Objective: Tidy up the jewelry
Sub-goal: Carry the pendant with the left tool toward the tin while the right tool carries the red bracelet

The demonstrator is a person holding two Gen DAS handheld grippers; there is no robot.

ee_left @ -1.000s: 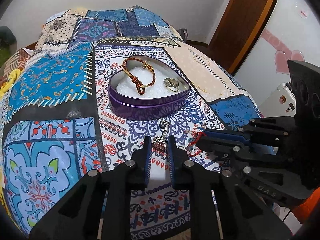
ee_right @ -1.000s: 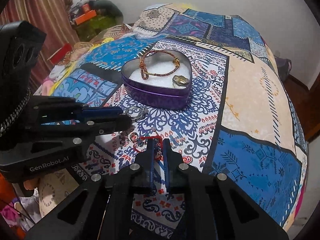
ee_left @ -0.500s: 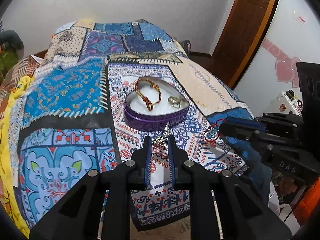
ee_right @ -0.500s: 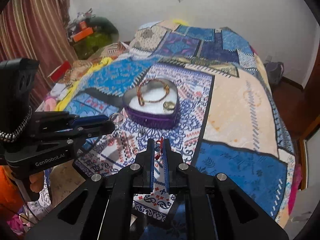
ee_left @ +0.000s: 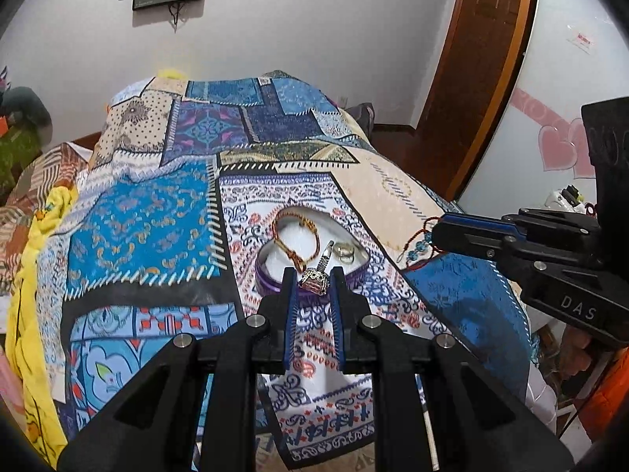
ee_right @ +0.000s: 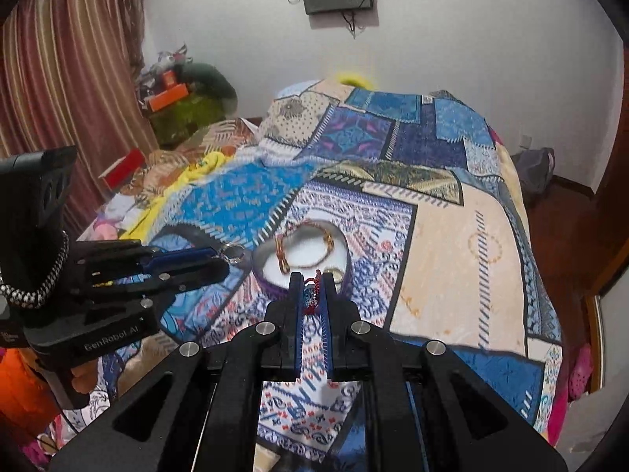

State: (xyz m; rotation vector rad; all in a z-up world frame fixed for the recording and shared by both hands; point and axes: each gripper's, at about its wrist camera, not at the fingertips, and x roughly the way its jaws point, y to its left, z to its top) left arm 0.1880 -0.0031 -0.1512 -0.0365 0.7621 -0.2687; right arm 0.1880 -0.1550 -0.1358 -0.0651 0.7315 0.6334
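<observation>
A purple heart-shaped tin (ee_left: 271,275) (ee_right: 262,279) lies on the patterned bedspread. In it are a braided red-gold bracelet (ee_left: 293,232) (ee_right: 310,247) and a gold ring (ee_left: 345,251). My left gripper (ee_left: 313,279) is shut on a silver keychain charm (ee_left: 314,278), held high above the bed in front of the tin; its ring shows in the right wrist view (ee_right: 234,253). My right gripper (ee_right: 311,293) is shut on a red cord bracelet with blue beads (ee_right: 309,295) (ee_left: 418,249), also held up, to the right of the tin.
The patchwork bedspread (ee_left: 149,212) covers a bed that drops off at the near edge and the right side. A wooden door (ee_left: 479,59) stands at the right. Clutter and a striped curtain (ee_right: 70,78) lie left of the bed.
Both grippers have risen and pulled back from the bedspread, each lifting its piece of jewelry. The tin now looks smaller and farther below.
</observation>
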